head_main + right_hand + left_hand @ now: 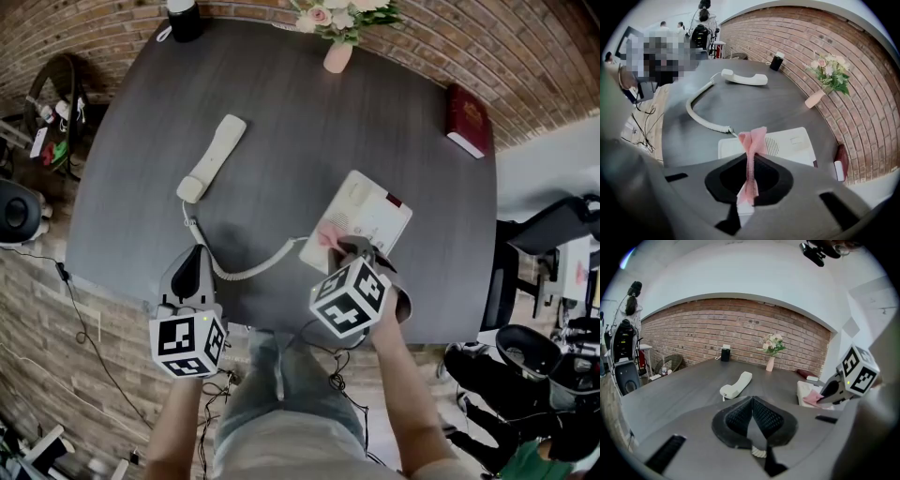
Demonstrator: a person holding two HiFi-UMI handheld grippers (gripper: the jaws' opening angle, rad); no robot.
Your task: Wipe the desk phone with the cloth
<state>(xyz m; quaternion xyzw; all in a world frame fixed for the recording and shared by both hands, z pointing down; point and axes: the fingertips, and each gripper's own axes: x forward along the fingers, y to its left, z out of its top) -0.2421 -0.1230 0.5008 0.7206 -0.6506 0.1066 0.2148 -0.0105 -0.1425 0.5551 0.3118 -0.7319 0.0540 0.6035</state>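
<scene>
The cream desk phone base [367, 214] lies on the dark table [281, 112], right of centre. Its handset [214, 157] lies off the cradle to the left, joined to it by a coiled cord [251, 267]. My right gripper [349, 247] is shut on a pink cloth [753, 139]. It holds the cloth against the near edge of the base [790, 142]. My left gripper [196, 255] is shut at the table's near edge, over the cord. In the left gripper view its jaws [752, 403] meet, with a bit of cord [759, 452] showing beneath them.
At the far edge of the table stand a pink vase of flowers [338, 47] and a black speaker [184, 19]. A red book [467, 118] lies at the right edge. Office chairs [553, 356] stand to the right of the table. A brick wall runs behind it.
</scene>
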